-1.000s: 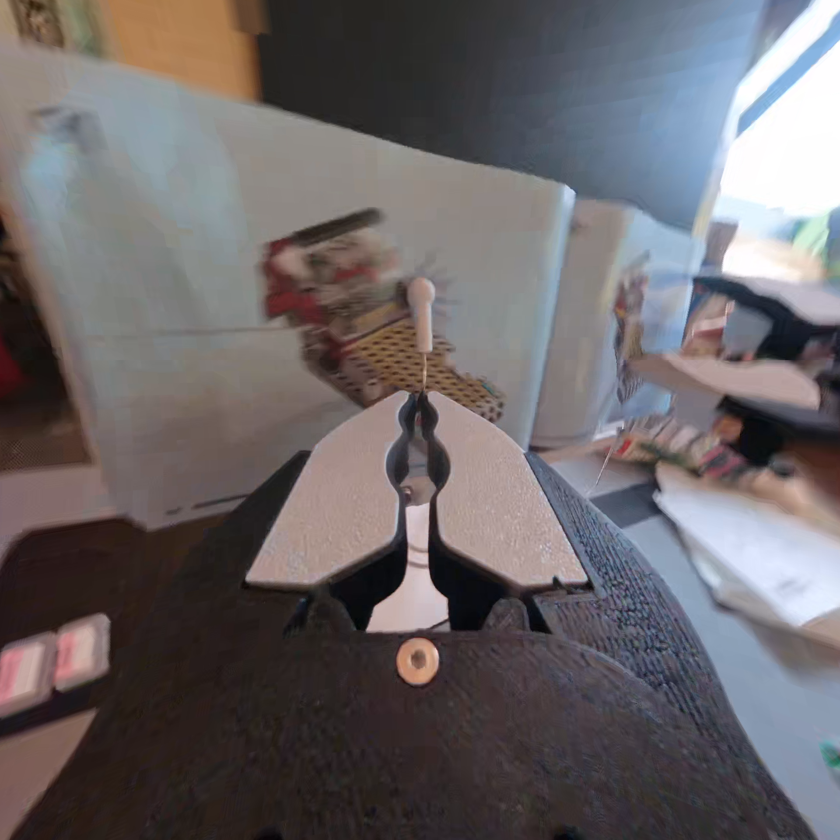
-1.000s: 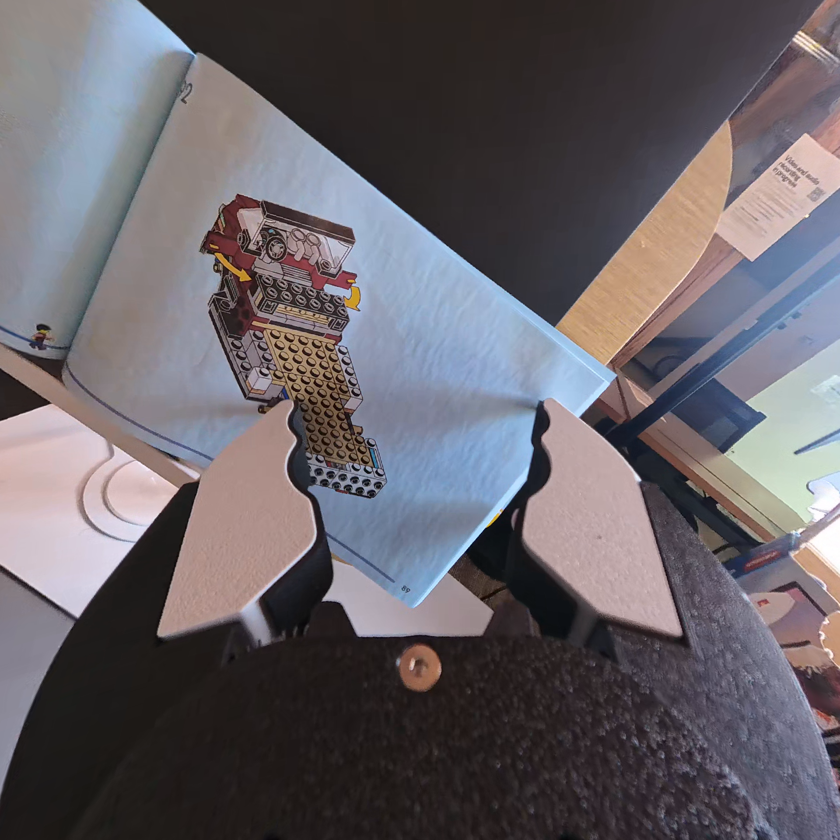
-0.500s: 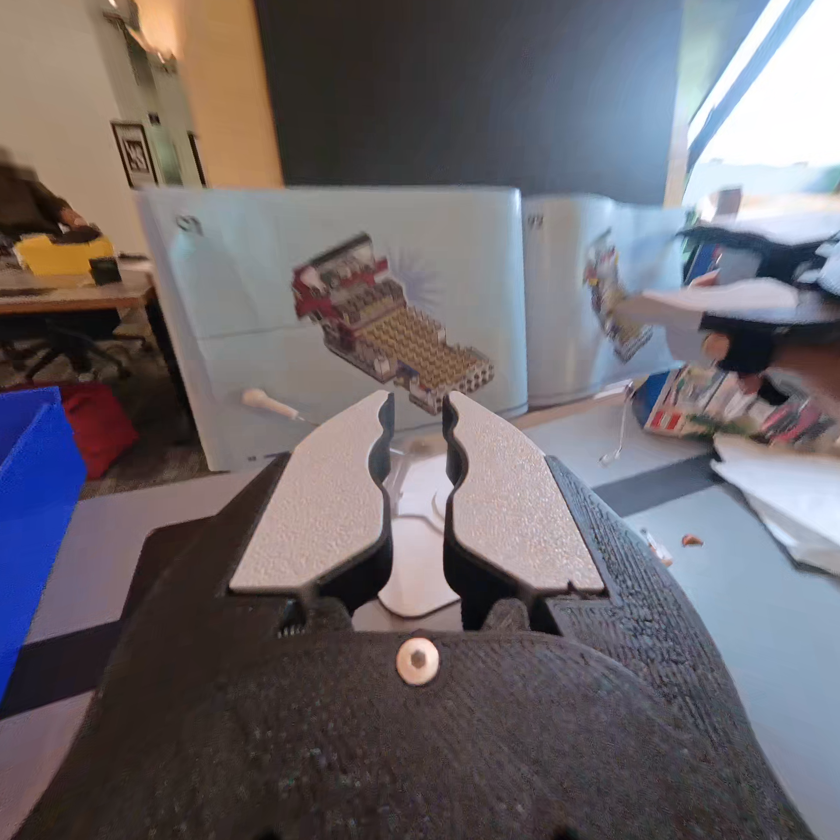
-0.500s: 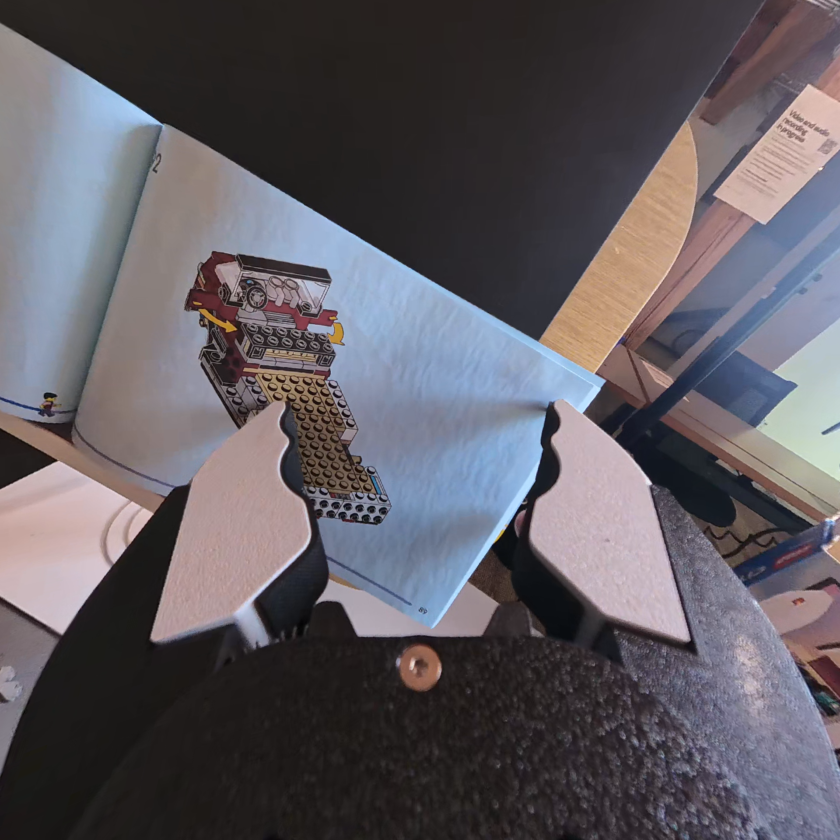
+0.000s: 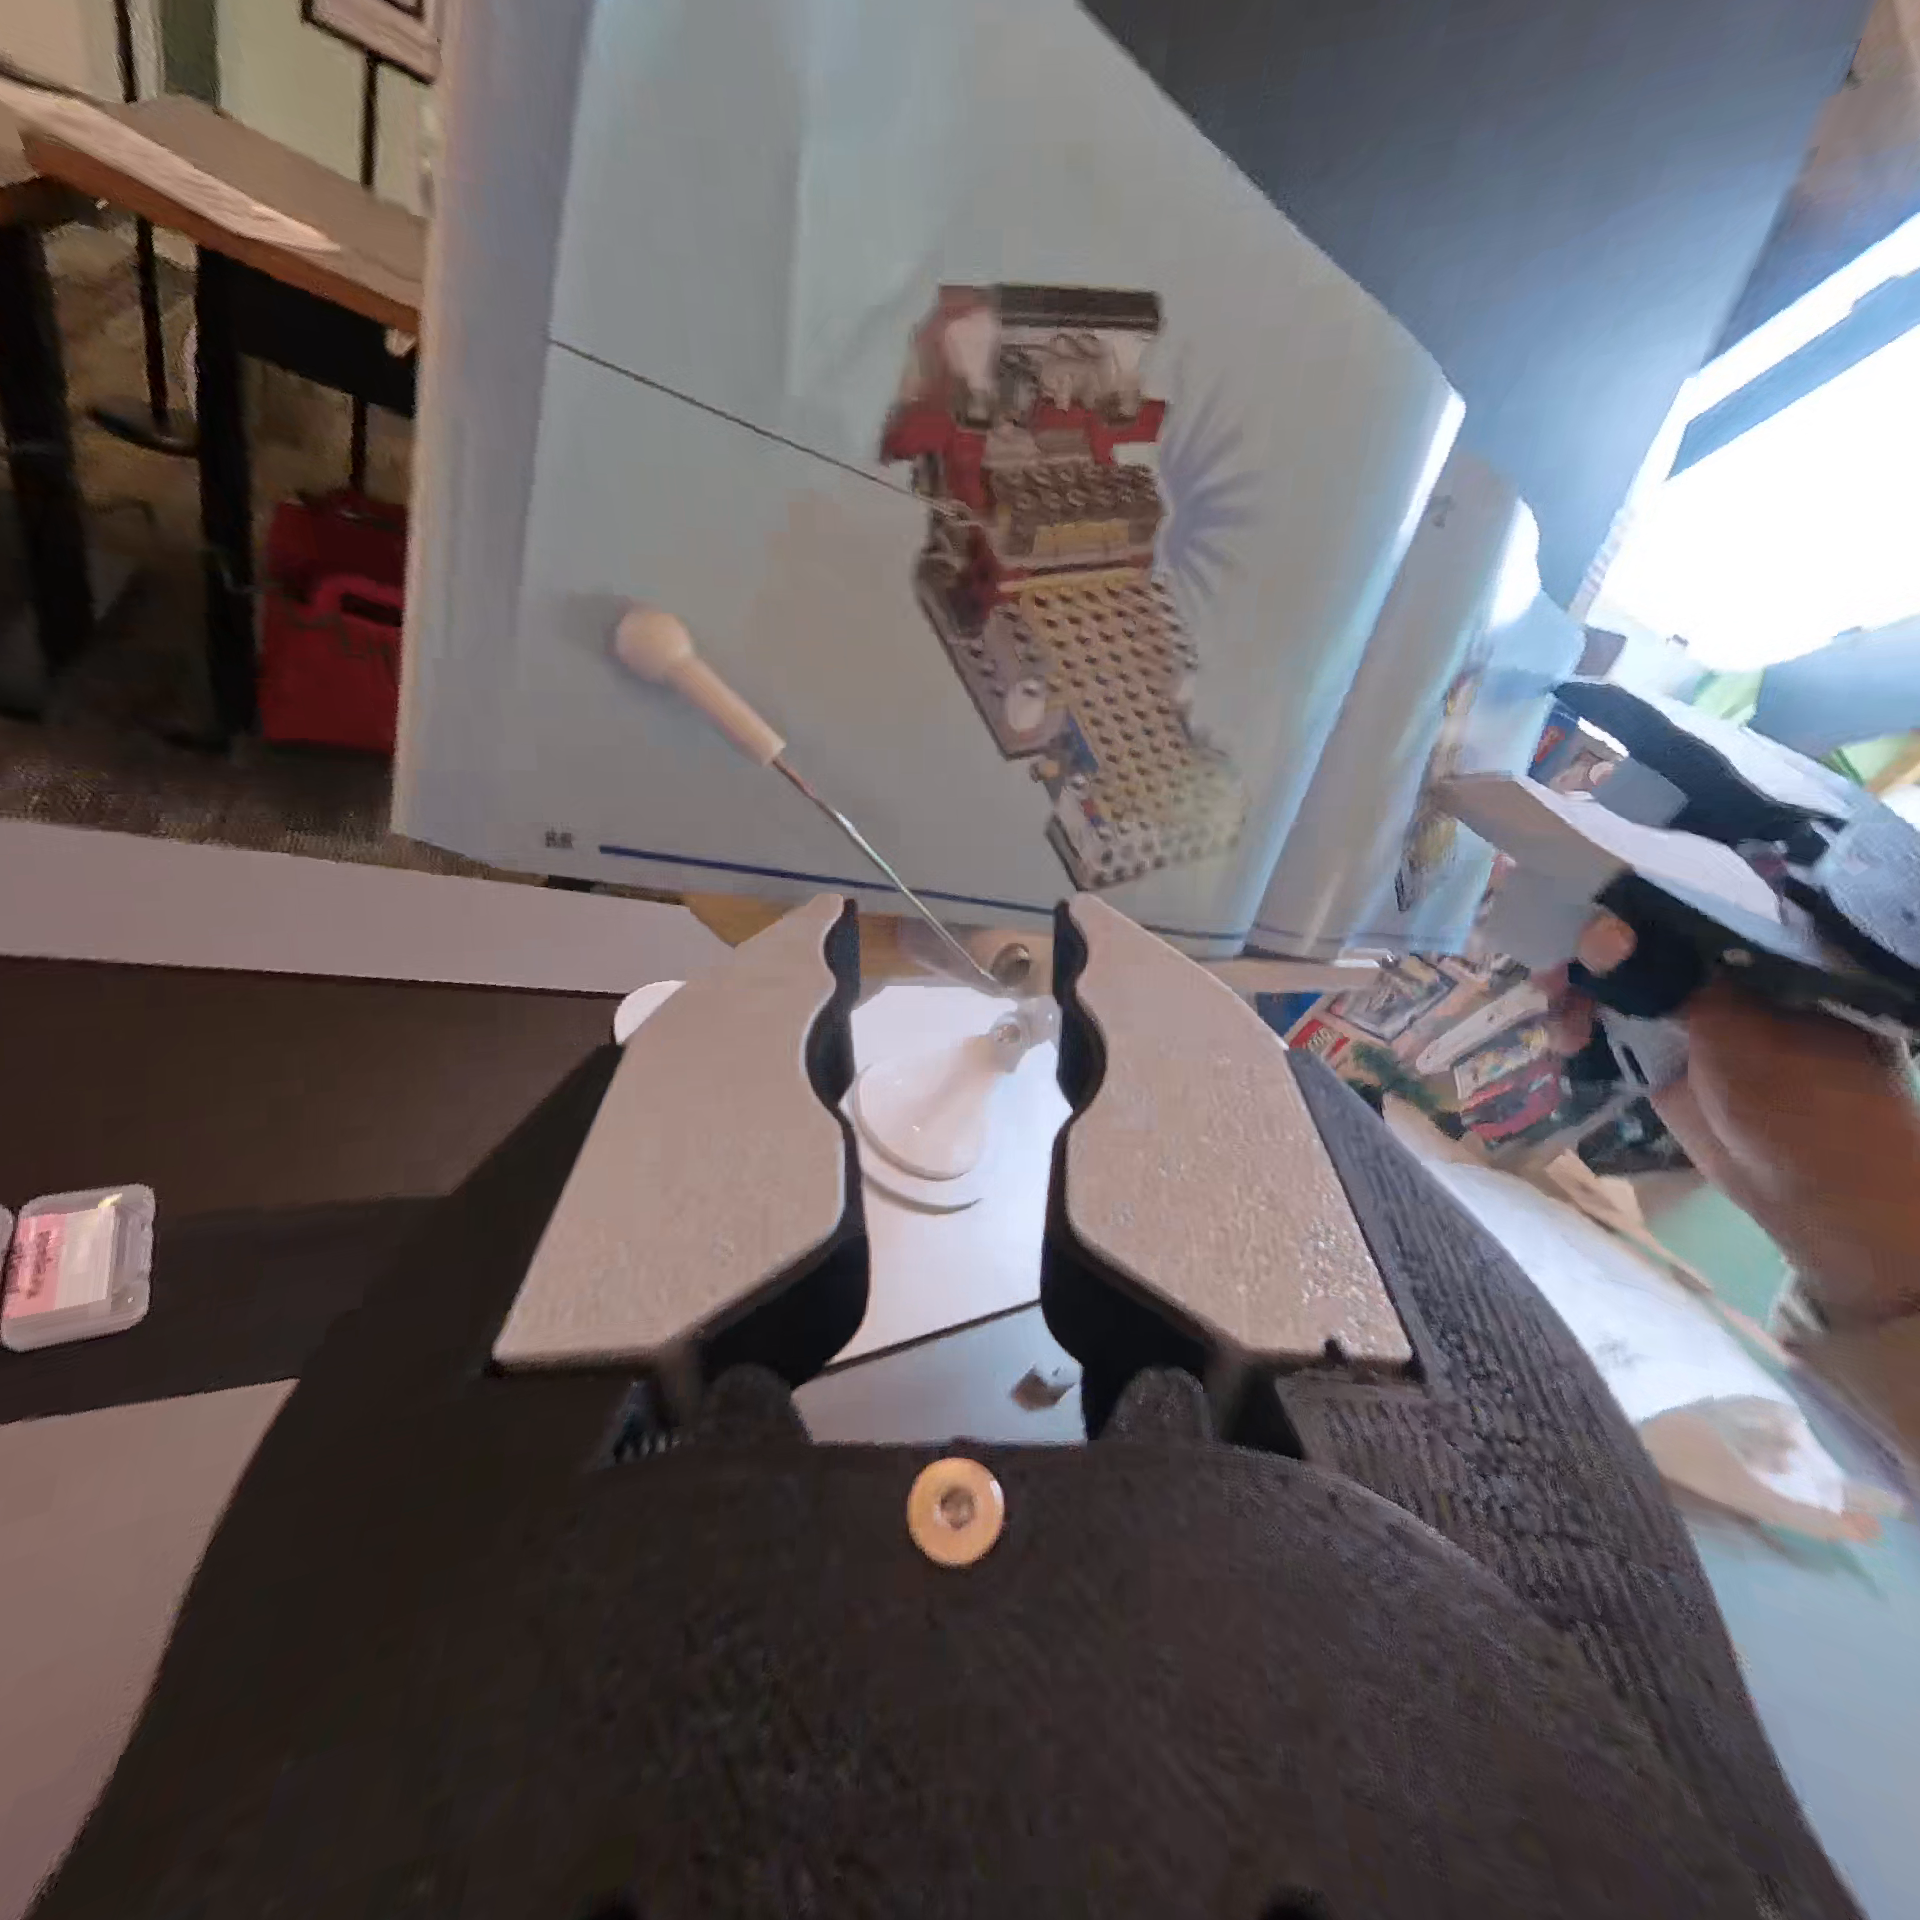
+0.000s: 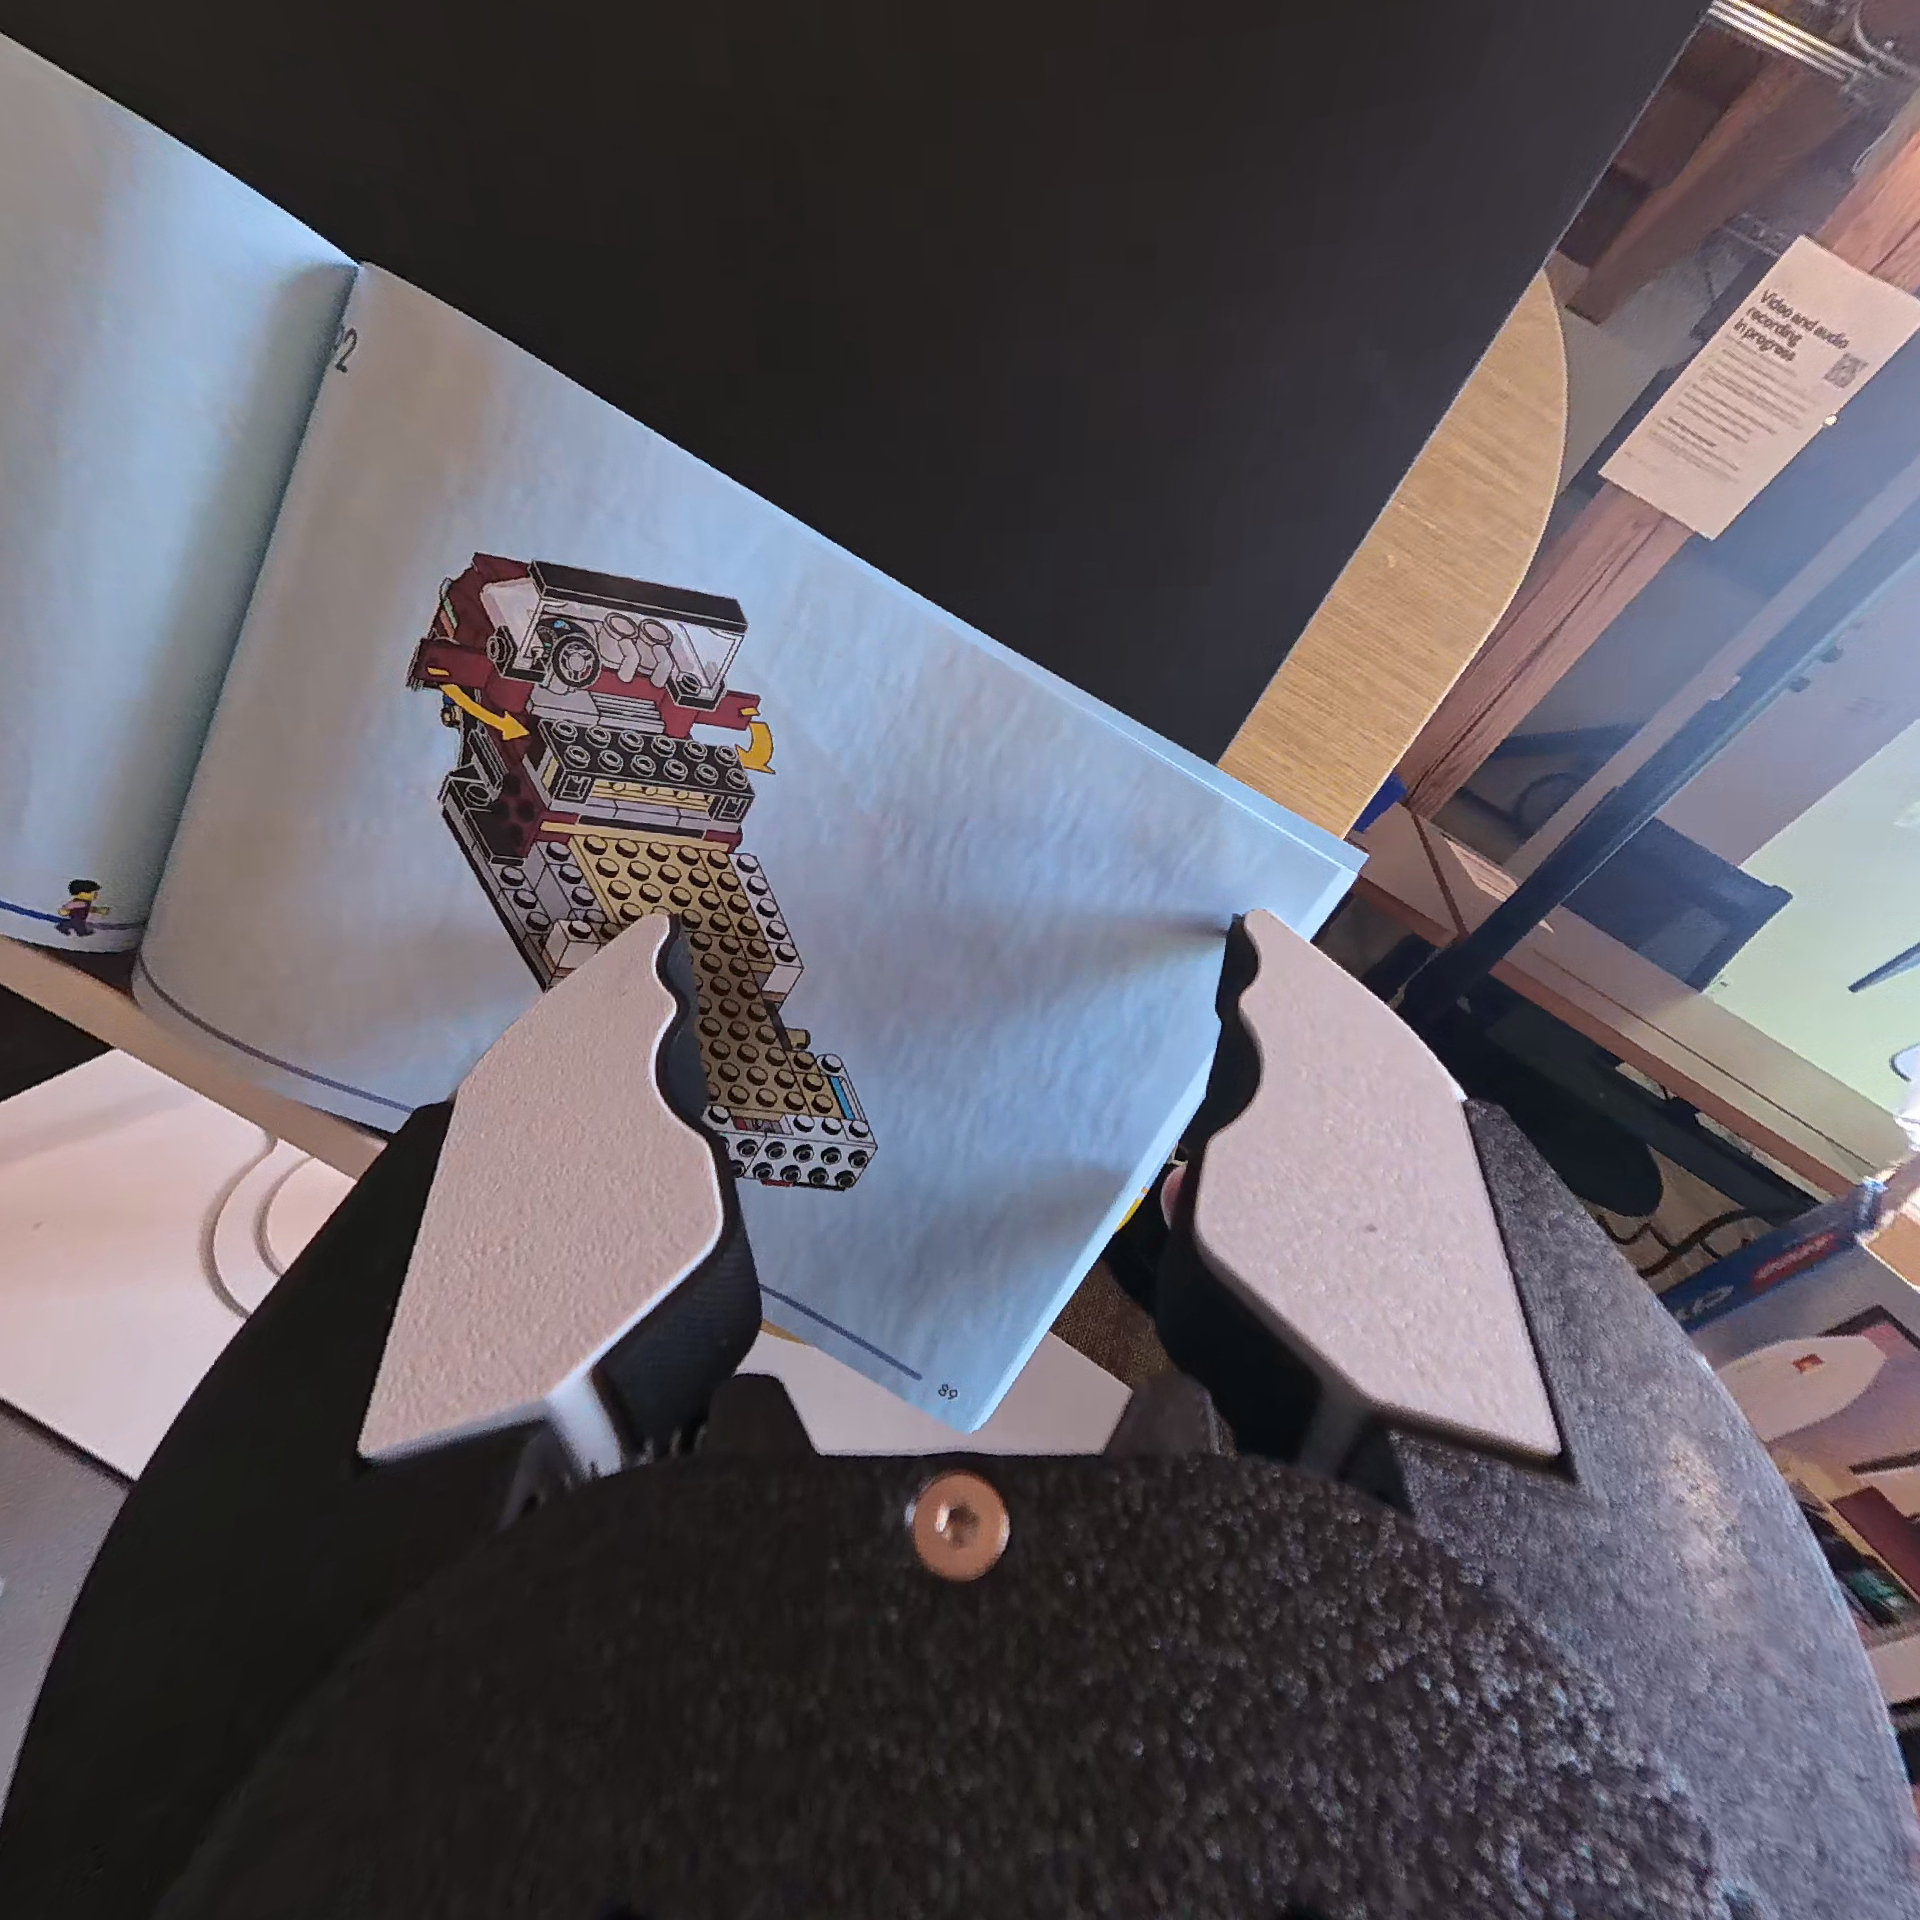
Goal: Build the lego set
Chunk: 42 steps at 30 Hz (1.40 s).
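Observation:
An open light-blue brick-building instruction booklet (image 5: 779, 416) stands upright on a white stand (image 5: 935, 1091). A thin metal page-holder arm with a white tip (image 5: 686, 675) rises from the stand and lies across the left page. My left gripper (image 5: 956, 914) is open and empty, with its fingertips on either side of the arm's foot and not touching it. My right gripper (image 6: 956, 925) is wide open and empty in front of the booklet's right page (image 6: 987, 883). Its right fingertip (image 6: 1257, 935) is at the page's outer edge. It also shows in the left wrist view (image 5: 1714, 862), held by a hand (image 5: 1818, 1122).
A small clear case with a pink label (image 5: 73, 1268) lies at the left on the dark mat. Toy boxes and papers (image 5: 1455, 1039) are piled at the right. A wooden table (image 5: 208, 208) and a red bag (image 5: 332, 623) stand behind. A paper notice (image 6: 1766, 395) hangs on a post.
A second ago my left gripper was shut on the arm's thin wire. It has opened and let go, and the arm now rests against the left page. The right gripper stayed open.

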Available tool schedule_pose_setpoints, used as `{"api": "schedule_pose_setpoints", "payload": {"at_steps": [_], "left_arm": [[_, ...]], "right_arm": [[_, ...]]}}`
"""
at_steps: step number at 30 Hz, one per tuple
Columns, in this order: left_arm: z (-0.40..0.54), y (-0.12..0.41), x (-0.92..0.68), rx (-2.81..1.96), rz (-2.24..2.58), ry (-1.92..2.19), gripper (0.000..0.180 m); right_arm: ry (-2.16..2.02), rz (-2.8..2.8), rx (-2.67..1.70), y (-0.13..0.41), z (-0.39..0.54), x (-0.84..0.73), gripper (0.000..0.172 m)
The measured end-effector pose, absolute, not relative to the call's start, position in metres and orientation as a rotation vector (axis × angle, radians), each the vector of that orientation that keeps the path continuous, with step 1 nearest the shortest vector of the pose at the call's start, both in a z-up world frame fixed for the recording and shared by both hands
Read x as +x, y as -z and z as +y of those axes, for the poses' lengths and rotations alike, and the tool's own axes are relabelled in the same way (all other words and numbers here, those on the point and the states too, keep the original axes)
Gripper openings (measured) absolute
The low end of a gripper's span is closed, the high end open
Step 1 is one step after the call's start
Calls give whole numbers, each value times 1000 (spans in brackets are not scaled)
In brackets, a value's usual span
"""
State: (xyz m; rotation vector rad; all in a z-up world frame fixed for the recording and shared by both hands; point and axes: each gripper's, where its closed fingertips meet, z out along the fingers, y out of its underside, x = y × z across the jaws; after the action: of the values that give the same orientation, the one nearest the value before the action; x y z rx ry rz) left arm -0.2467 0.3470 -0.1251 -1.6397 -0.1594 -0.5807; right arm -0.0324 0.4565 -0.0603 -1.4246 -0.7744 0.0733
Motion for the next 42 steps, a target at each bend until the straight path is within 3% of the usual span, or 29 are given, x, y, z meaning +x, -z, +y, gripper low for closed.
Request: {"api": "schedule_pose_setpoints", "payload": {"at_steps": [2, 5, 10, 14, 22, 23, 26, 28, 33, 42], "left_arm": [[358, 131, -255, -1667, -237, 616, 10], [358, 134, -255, -1612, -367, 831, 5], [349, 154, -254, -1588, -521, 985, 15], [331, 135, -263, -1561, -434, 709, 24], [335, 89, -217, -1576, -56, 507, 26], [337, 88, -206, -1586, 14, 490, 25], [347, 92, -173, -1642, 215, 380, 23], [355, 90, -156, -1644, 327, 285, 15], [386, 104, -155, -1780, 386, 78, 0], [397, 108, -160, -1828, 385, 82, 0]], "right_arm": [[-70, -772, -1430, 60, 457, -32, 95], [-65, -772, -1433, 60, 458, -31, 93], [-64, -781, -1431, 60, 457, -30, 92], [-62, -772, -1427, 60, 459, -30, 92], [-78, -778, -1399, 62, 454, -37, 55], [-75, -777, -1397, 61, 454, -36, 57], [-73, -758, -1410, 57, 460, -30, 84], [-87, -769, -1416, 55, 462, -29, 90], [-78, -796, -1425, 51, 465, -29, 97], [-80, -790, -1415, 50, 468, -28, 95]]}}
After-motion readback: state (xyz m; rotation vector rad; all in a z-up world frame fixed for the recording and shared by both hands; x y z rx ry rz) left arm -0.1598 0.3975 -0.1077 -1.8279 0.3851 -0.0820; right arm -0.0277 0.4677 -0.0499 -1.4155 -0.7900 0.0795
